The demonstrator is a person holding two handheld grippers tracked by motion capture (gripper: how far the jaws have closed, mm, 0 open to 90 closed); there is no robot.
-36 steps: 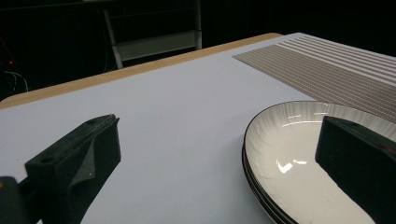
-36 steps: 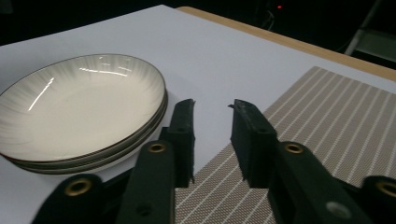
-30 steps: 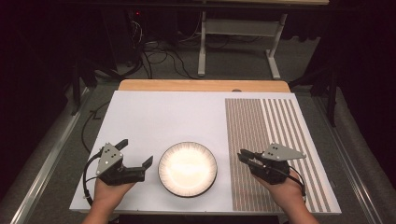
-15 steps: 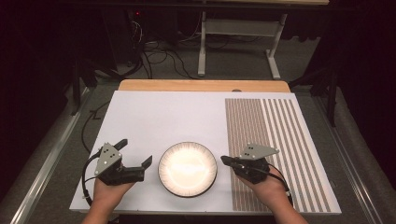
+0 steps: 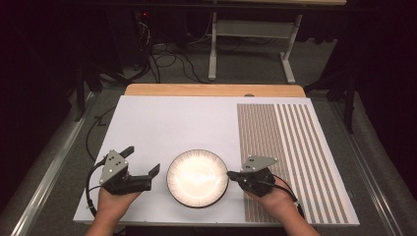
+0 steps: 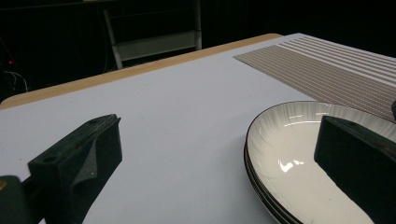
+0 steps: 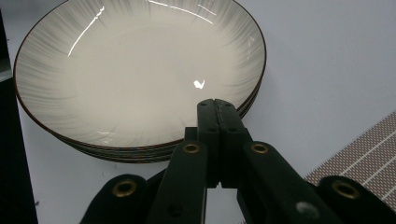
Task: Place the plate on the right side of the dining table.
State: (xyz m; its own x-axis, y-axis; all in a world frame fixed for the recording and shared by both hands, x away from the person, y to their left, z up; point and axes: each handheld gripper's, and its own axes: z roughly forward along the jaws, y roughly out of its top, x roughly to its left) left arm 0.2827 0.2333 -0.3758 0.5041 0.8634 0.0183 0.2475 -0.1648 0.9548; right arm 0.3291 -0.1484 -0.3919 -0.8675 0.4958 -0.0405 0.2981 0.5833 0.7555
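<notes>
A stack of shallow white plates (image 5: 197, 177) with dark rims lies near the table's front edge, between the two grippers. My left gripper (image 5: 142, 160) rests to the left of the stack, jaws wide open and empty; in the left gripper view (image 6: 219, 140) the plates (image 6: 289, 140) lie in front of the right-hand jaw. My right gripper (image 5: 230, 173) is shut with nothing between its jaws, and its tip sits at the stack's right rim. In the right gripper view the closed tips (image 7: 215, 105) hover just over the near rim of the top plate (image 7: 130, 70).
A white mat (image 5: 187, 123) covers the table, with a brown striped patch (image 5: 285, 147) on its right side. A wooden edge (image 5: 211, 90) runs along the back. Beyond it the dark floor has cables and a metal table frame (image 5: 251, 29).
The right gripper has moved left and slightly down, from over the striped patch to the plates' right rim. The left gripper has stayed put.
</notes>
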